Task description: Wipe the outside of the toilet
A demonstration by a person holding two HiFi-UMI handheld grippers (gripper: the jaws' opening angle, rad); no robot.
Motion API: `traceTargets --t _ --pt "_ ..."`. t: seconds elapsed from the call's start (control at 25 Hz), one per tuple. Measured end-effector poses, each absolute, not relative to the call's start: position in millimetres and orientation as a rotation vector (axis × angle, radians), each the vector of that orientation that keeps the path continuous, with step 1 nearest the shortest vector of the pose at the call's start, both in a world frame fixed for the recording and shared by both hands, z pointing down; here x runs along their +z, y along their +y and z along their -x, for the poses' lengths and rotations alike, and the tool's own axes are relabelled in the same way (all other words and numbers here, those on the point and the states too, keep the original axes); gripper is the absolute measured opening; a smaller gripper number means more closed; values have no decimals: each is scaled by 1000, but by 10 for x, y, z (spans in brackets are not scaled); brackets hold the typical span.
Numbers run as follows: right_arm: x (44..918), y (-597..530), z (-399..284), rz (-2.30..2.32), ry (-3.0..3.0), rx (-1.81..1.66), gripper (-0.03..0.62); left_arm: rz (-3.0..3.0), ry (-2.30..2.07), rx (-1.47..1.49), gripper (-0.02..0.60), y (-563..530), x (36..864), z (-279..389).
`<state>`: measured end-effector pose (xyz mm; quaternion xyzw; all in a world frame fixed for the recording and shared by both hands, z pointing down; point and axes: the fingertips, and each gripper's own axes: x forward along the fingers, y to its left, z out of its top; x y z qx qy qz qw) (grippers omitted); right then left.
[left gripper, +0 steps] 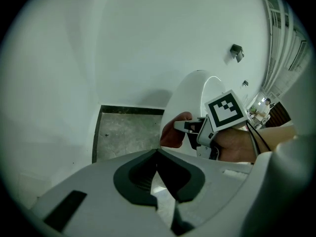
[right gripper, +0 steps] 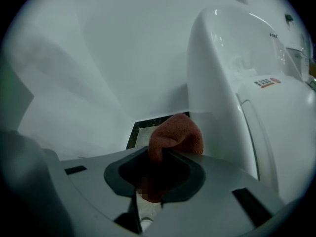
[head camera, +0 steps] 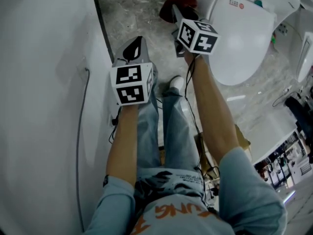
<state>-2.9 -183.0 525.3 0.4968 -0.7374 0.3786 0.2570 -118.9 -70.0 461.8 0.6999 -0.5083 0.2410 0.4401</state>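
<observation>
One toilet (head camera: 244, 38), one cloth (head camera: 180, 3). My right gripper (head camera: 175, 14), arm outstretched, pinches the cloth beside the toilet. My left gripper (head camera: 137, 44) is closed and empty.

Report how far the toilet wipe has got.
Done: the red cloth is picked up, clamped in the right gripper. In hand: it is held close beside the toilet, at its outer side; contact isn't clear. The left gripper is shut and empty. Left: the wiping itself; no wiped area shows.
</observation>
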Motion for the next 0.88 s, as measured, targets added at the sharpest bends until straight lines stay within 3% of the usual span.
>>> traceTargets --t 0.88 --pt "5412 -1744 -369 -1612 -1851 1142 71 -1748 -1227 621 -6 -745 4732 1118"
